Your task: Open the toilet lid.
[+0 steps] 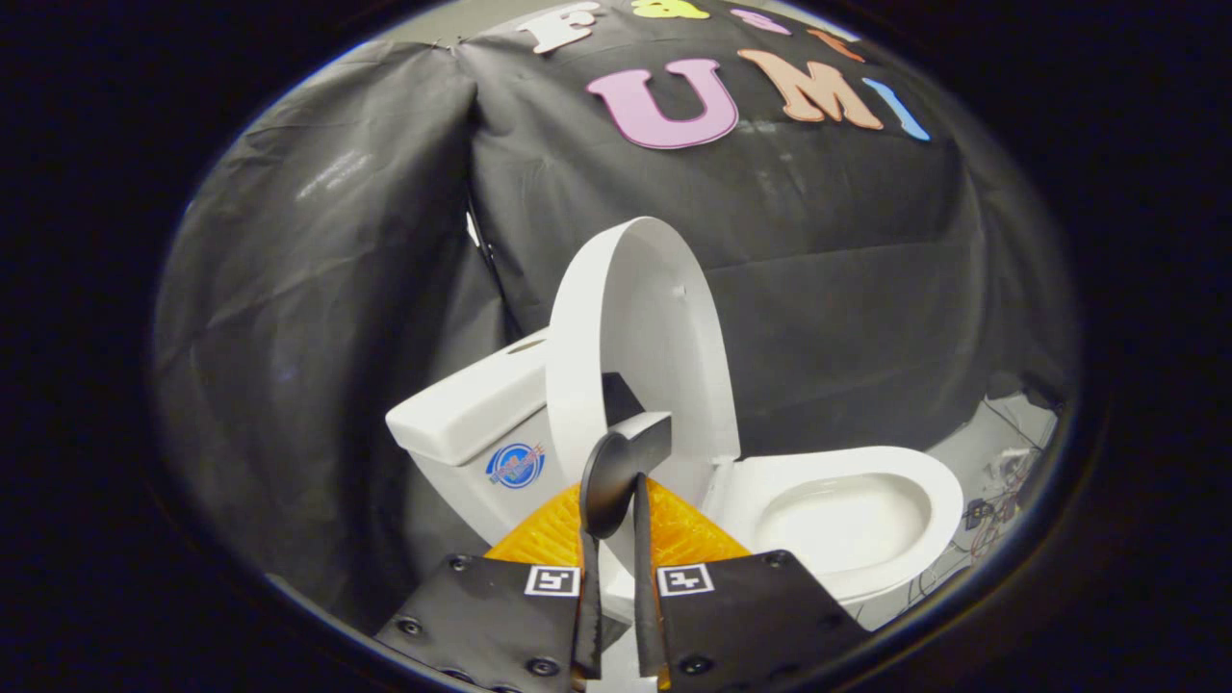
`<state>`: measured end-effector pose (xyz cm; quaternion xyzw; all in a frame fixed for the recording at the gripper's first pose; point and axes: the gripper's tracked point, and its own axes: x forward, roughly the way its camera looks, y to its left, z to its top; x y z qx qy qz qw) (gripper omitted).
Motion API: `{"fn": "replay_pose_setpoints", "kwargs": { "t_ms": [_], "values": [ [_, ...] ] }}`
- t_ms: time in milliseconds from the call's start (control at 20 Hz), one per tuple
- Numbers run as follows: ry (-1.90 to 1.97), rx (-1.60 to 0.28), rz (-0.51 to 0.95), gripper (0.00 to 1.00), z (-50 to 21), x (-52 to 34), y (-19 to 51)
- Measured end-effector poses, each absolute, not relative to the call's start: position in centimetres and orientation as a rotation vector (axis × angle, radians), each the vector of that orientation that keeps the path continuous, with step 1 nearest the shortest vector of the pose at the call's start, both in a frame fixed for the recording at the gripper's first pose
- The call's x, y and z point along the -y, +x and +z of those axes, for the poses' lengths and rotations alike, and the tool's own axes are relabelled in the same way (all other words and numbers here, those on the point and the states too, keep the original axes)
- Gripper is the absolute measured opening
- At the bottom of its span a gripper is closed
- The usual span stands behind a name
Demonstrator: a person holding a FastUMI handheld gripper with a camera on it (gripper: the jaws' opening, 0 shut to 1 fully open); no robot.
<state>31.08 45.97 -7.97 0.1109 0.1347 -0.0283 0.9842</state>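
White toilet lid (640, 337) upright, claw (621, 462) nearly closed beside it.

Round logo on toilet tank (472, 409), wording unreadable

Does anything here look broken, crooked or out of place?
Nothing stands out. The toilet lid stands raised near the tank, the seat lies flat and looks intact, and the hand-held gripper has its fingers nearly together at the lid's edge.

White toilet lid (643, 346) is up, standing near vertical against the tank (476, 409), hinged at the rear of the open seat and bowl (847, 515).
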Motion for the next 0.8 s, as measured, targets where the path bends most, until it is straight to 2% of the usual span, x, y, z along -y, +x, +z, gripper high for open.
{"fn": "replay_pose_setpoints", "kwargs": {
  "t_ms": [800],
  "values": [
    [0.048, -0.305, -0.027, 0.15, -8.4, -50.0, 33.1]
  ]
}}
